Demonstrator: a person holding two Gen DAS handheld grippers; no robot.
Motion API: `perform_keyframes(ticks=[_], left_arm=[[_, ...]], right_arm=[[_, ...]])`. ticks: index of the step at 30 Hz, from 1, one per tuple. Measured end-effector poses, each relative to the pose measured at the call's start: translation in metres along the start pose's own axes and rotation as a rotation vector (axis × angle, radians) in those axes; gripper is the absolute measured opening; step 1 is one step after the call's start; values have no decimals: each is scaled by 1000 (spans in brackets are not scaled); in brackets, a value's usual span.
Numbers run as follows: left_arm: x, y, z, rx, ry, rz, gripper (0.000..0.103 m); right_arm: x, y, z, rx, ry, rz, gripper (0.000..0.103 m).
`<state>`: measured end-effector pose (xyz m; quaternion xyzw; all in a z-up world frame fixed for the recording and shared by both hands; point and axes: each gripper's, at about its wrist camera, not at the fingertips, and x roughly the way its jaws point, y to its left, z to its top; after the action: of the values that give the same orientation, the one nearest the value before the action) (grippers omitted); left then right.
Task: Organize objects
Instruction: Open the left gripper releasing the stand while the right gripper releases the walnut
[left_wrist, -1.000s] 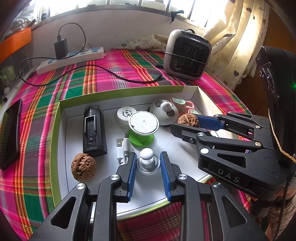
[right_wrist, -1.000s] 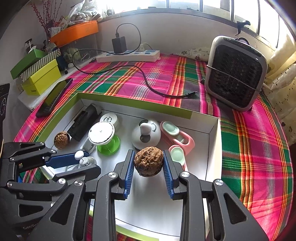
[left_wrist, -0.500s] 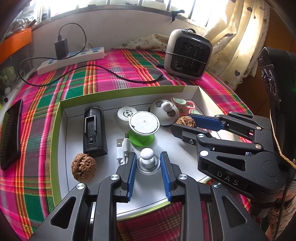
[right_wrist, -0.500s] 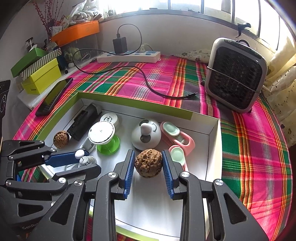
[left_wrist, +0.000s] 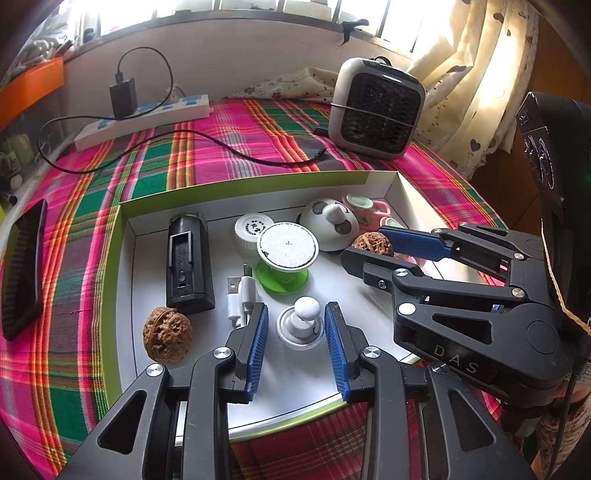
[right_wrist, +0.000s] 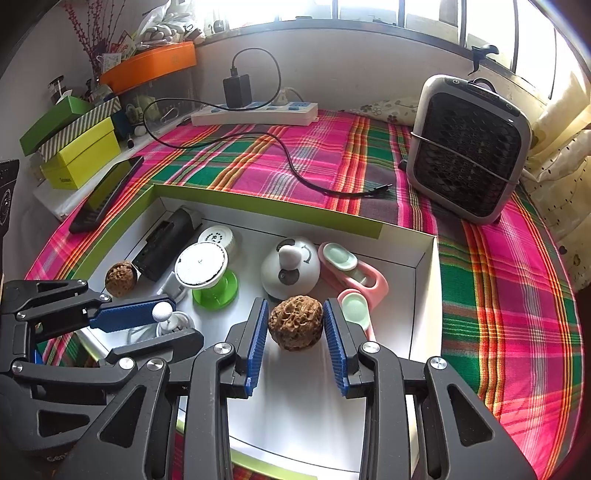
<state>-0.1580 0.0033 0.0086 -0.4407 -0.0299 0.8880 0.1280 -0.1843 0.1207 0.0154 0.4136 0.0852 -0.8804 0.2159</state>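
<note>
White tray (right_wrist: 424, 280) on plaid tabletop (right_wrist: 498, 295). From left: walnut (left_wrist: 167, 335) near the tray's left wall beside a black case (left_wrist: 187, 260); left gripper (left_wrist: 297, 334), jaws released, straddling a white knob (left_wrist: 301, 325) without touching it; right gripper (right_wrist: 295, 334), jaws released, flanking a second walnut (right_wrist: 295, 326) resting on the tray floor, narrow gaps visible either side; pink holder (right_wrist: 354, 277) beyond.

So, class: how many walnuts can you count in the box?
2: one walnut between the right gripper's open fingers, another walnut near the box's left wall; more may be hidden.
</note>
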Motion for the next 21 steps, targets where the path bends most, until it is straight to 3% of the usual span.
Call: perform_keyframes(ticks=[21], left_arm=[[-7,-3,-1,2,-6,43,37]], right_arm=[[-8,-1,-3,39,-17,-3,44]])
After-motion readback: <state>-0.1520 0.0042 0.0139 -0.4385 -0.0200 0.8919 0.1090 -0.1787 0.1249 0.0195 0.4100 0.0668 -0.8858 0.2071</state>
